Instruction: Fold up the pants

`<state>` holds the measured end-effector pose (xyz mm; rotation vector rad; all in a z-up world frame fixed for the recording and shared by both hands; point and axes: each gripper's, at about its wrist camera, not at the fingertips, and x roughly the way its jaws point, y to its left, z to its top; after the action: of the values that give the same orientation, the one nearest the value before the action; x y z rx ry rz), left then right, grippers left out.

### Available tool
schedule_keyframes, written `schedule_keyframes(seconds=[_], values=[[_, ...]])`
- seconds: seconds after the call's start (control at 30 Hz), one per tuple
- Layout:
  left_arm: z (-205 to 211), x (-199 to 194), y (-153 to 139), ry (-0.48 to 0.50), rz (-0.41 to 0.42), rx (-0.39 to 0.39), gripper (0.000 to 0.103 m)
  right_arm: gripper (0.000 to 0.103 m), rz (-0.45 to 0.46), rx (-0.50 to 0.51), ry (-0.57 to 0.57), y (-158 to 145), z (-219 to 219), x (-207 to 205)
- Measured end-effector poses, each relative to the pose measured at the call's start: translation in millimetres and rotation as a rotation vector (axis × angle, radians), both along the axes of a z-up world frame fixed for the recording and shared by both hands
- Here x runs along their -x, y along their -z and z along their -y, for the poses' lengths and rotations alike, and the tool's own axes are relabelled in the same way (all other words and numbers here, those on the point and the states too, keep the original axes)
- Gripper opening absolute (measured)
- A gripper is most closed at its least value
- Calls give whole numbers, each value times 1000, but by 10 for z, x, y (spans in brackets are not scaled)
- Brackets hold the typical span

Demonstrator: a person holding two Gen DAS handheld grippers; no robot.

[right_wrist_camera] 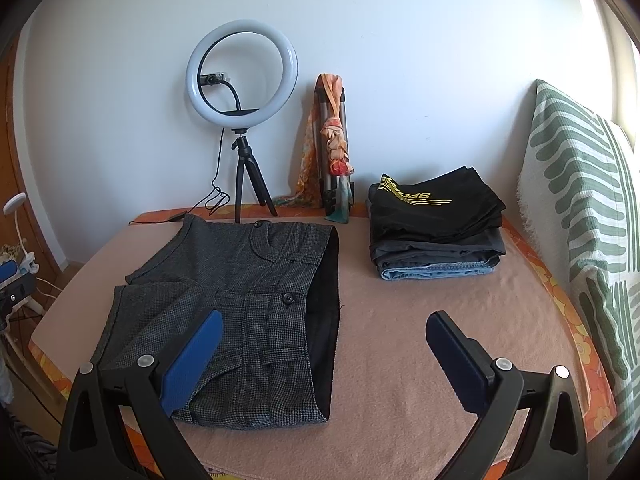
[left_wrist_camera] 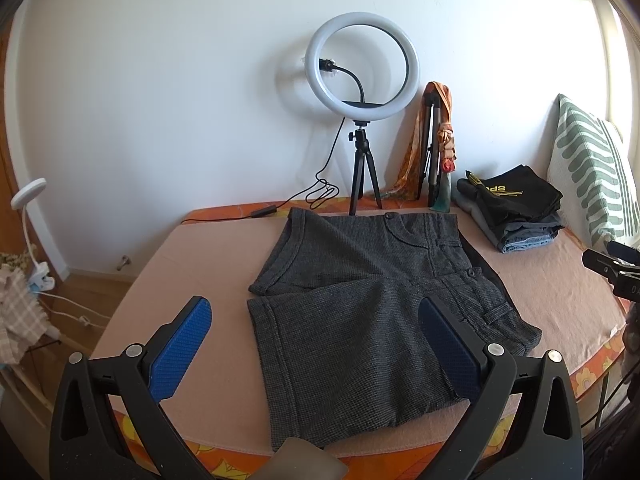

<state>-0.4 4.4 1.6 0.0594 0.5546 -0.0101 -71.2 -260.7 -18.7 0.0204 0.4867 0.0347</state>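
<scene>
Dark grey tweed shorts point(left_wrist_camera: 360, 300) lie spread flat on the pink blanket, legs pointing left, waistband to the right; they also show in the right wrist view point(right_wrist_camera: 240, 300). My left gripper point(left_wrist_camera: 316, 344) is open and empty, held above the near leg of the shorts. My right gripper point(right_wrist_camera: 324, 352) is open and empty, held above the near waistband end, its left finger point(right_wrist_camera: 192, 364) over the cloth. Neither touches the shorts.
A stack of folded clothes point(right_wrist_camera: 436, 224) lies at the back right. A ring light on a tripod point(right_wrist_camera: 240, 76) and a folded tripod with a scarf point(right_wrist_camera: 332, 148) stand by the wall. A green-striped pillow point(right_wrist_camera: 580, 216) leans at right. The bed edge point(left_wrist_camera: 132, 296) drops at left.
</scene>
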Motion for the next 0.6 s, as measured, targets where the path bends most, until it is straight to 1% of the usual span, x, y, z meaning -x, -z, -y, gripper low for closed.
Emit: schedule_keyframes(seconds=[0.6], values=[[-11, 23, -24, -2, 7, 2, 103, 103, -2, 0, 0, -2, -3, -3]])
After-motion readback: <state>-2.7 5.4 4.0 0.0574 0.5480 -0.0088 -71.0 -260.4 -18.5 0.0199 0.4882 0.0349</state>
